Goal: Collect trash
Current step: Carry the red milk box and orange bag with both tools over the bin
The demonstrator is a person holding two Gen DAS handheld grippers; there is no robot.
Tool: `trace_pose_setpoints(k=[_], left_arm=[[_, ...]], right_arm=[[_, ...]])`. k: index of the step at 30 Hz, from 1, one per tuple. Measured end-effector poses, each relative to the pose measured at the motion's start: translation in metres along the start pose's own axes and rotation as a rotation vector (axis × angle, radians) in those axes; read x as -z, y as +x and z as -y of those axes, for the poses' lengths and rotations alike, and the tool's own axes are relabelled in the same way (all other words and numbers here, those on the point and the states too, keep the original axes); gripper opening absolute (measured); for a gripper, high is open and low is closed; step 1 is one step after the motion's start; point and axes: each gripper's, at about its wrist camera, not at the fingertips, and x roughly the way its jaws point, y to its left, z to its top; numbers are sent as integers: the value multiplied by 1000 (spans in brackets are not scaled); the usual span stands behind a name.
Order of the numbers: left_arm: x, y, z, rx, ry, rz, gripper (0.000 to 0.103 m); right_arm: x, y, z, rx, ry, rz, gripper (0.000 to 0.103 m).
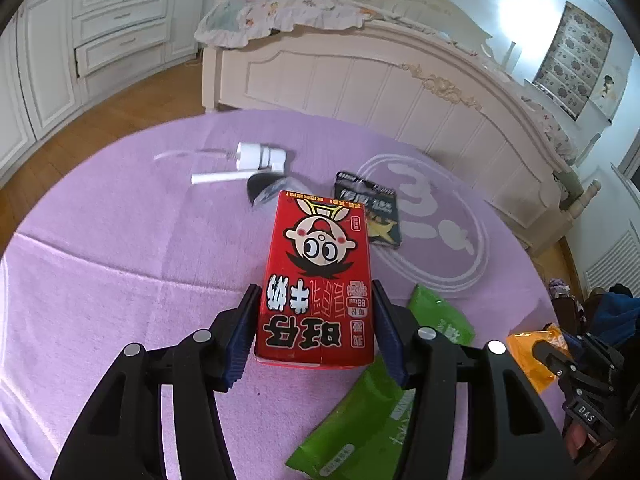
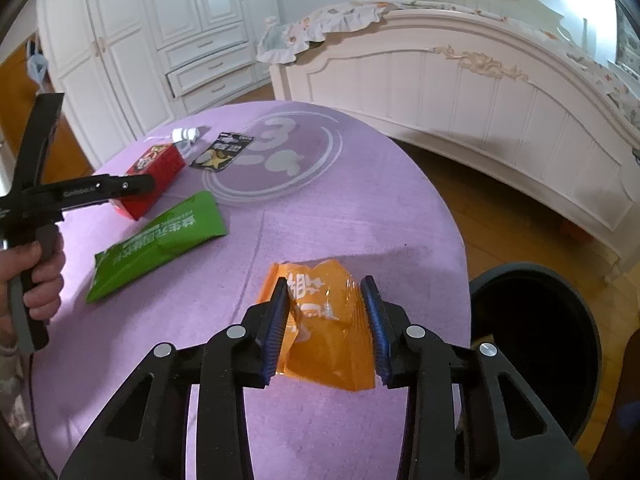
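The red milk carton (image 1: 318, 276) lies flat on the purple table (image 1: 120, 260), its long axis running straight ahead from the left claw (image 1: 316, 334), whose pads press its 2 long sides at the near end; its cartoon face and print read upside down. The right claw (image 2: 326, 326) is clenched on a crumpled, glossy orange wrapper (image 2: 328, 340) on the table. Just right of that claw stands a dark bin (image 2: 536, 344) whose inside is too dark to read.

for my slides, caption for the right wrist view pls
Right gripper closes around an orange wrapper on the purple table, dark bin alongside.
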Motion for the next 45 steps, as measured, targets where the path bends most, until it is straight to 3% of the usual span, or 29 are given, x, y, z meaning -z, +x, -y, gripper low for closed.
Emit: trace_pose_setpoints(k=[7,15,32,45], left_arm=[[-6,-19,29,58,63,41,53],[-3,-30,92,157,189,69,53],[21,-14,227,289,451,37,53],[41,10,285,339,553,-19,54]], right_arm=[[2,-11,6,7,34,41,33],[3,-36,37,-9,139,116,33],[32,-75,128,47,355,210,33],[74,-80,190,93,498,221,33]])
